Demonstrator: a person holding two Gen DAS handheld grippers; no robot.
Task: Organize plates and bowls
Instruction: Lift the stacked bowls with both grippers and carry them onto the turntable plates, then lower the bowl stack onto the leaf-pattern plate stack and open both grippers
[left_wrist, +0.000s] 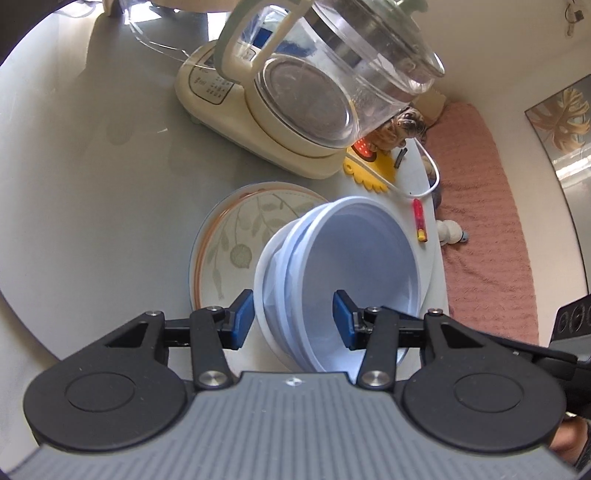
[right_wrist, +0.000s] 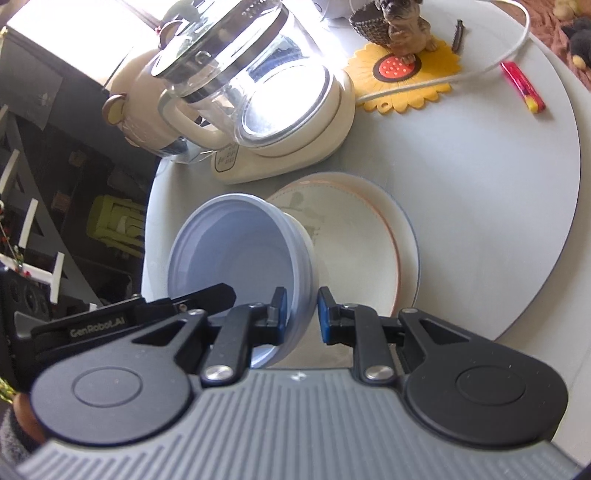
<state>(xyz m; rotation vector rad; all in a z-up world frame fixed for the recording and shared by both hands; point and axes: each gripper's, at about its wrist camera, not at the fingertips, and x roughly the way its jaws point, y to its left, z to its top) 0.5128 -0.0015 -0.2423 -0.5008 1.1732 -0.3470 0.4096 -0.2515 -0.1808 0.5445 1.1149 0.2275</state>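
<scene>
Smooth grey round table (right_wrist: 480, 221) carries a matte leaf-patterned plate (left_wrist: 229, 236); above it, smooth pale-blue stacked bowls (left_wrist: 354, 266) – left gripper (left_wrist: 293, 319) and right gripper (right_wrist: 301, 314) each clamp opposite rims – glass kettle (right_wrist: 258, 74) close behind, bare tabletop rightward

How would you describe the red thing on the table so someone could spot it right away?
Start at the round grey table and find the yellow sunflower mat under the dog figurine. Beside the mat, near the table's edge, lies the red lighter. It is the only slim red stick, yellow-tipped, by the white cable.
</scene>
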